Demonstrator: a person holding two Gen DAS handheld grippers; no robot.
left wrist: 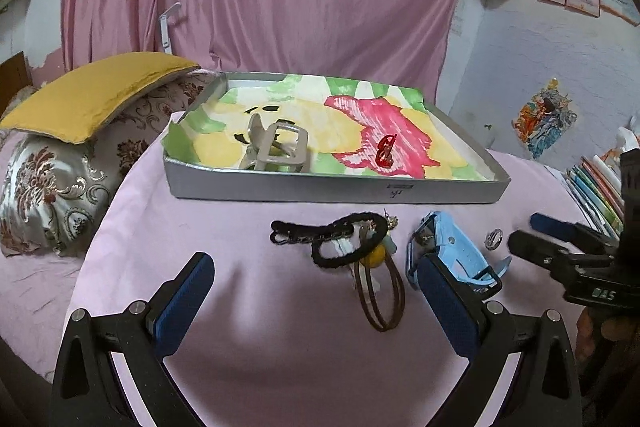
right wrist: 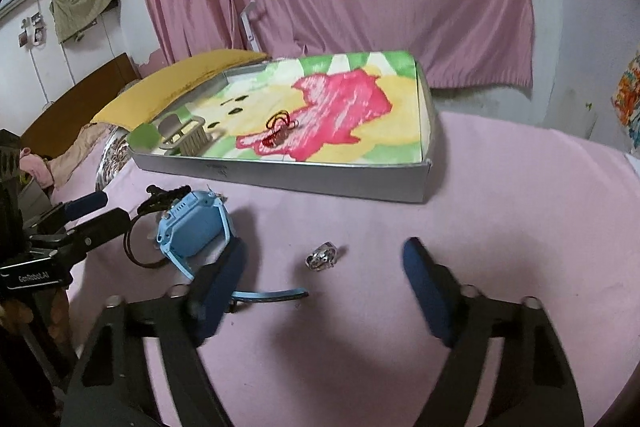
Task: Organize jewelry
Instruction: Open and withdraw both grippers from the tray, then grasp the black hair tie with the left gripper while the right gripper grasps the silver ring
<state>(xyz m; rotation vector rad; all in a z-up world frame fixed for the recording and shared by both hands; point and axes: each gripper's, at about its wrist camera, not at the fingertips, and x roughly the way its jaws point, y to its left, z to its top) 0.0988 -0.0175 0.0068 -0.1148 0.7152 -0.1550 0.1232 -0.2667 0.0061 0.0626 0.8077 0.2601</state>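
Right wrist view: my right gripper [right wrist: 326, 273] hangs with jaws apart around the silver ring [right wrist: 322, 255], not touching it. My left gripper [left wrist: 314, 277] gapes empty before the hair ties [left wrist: 352, 241] and blue watch [left wrist: 448, 251]. Beyond lies the tray [left wrist: 332, 187], holding two clips.

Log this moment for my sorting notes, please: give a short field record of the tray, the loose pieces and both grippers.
tray: grey, floral liner
in tray: beige hair claw, red clip
on pink cloth: black hair ties, brown loop, blue watch, silver ring
left gripper: open, empty
right gripper: open, ring between its fingers, untouched
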